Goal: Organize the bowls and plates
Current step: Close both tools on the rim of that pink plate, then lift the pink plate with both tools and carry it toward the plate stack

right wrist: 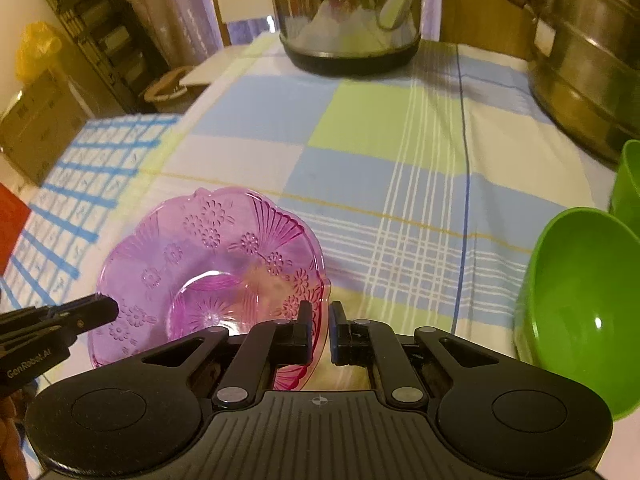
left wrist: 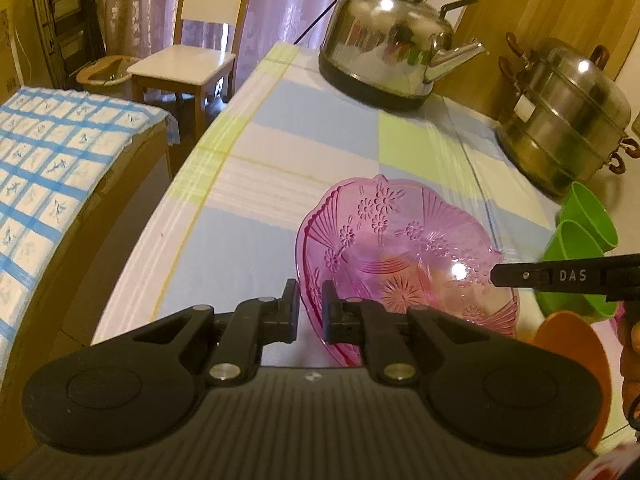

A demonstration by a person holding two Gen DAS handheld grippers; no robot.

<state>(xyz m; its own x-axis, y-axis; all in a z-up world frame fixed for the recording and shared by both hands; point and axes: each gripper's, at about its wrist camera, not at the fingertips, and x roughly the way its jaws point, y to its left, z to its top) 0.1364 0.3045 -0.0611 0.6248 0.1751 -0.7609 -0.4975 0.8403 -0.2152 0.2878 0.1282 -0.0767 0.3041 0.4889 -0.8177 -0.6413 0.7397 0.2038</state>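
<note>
The left tool is pinching the near rim of the pink glass bowl; the right tool is pinching the opposite rim, its pads pressed together on the glass. Right of the right tool, a green bowl is sitting on the checked worktop; a kettle is standing well beyond.

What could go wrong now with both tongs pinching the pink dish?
1. The pink glass dish is held only by thin rim edges, left tongs and right tongs; it could slip or tilt.
2. Uneven pulling might crack it.
3. Moving right risks bumping the green bowl, which sits close.
</note>
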